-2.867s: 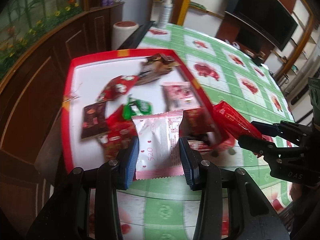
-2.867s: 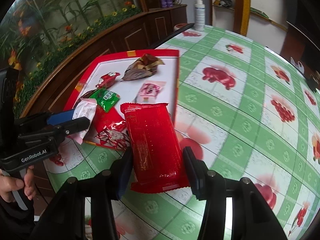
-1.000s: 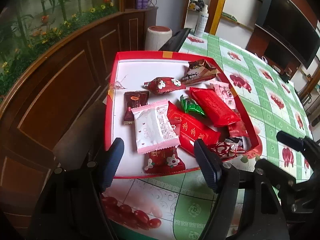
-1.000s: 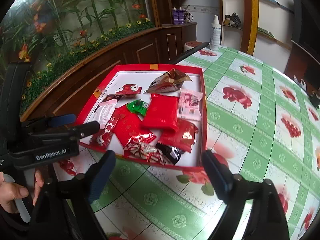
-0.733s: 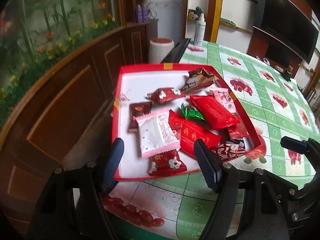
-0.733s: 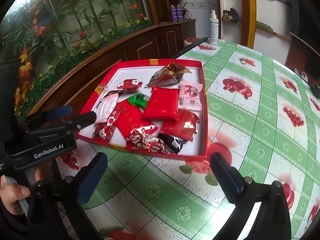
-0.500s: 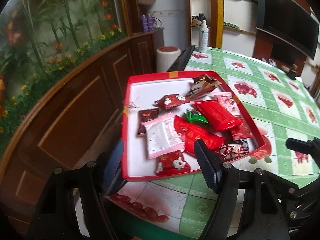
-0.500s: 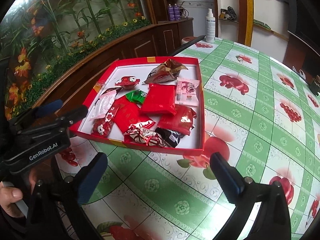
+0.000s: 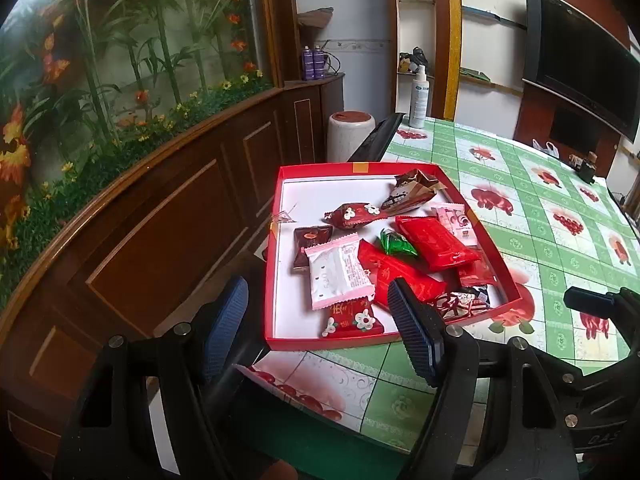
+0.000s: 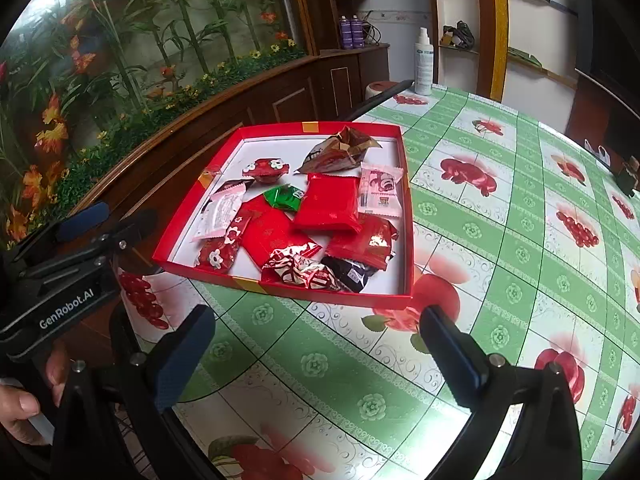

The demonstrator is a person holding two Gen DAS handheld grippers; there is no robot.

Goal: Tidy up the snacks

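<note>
A shallow red tray (image 9: 273, 264) (image 10: 320, 299) sits at the table's corner with several wrapped snacks lying loose inside. Among them are a pink-and-white packet (image 9: 338, 274) (image 10: 220, 212), a flat red packet (image 9: 436, 240) (image 10: 328, 204), a green candy (image 9: 396, 244) and a crumpled brown wrapper (image 10: 340, 154). My left gripper (image 9: 316, 298) hangs open and empty, back from the tray's near left corner. Wide open and also empty, my right gripper (image 10: 316, 318) hovers over the tablecloth short of the tray's front rim.
The table wears a green-and-white checked cloth with red fruit prints (image 10: 500, 240). A dark wooden cabinet (image 9: 160, 216) with plants behind runs along the left. A white spray bottle (image 10: 424, 64) stands at the far edge. A hand (image 10: 24, 400) holds the left gripper's handle.
The left gripper let go of the pink-and-white packet and the right let go of the flat red packet; both now lie in the tray. Both grippers drew back, and the right jaws spread wider.
</note>
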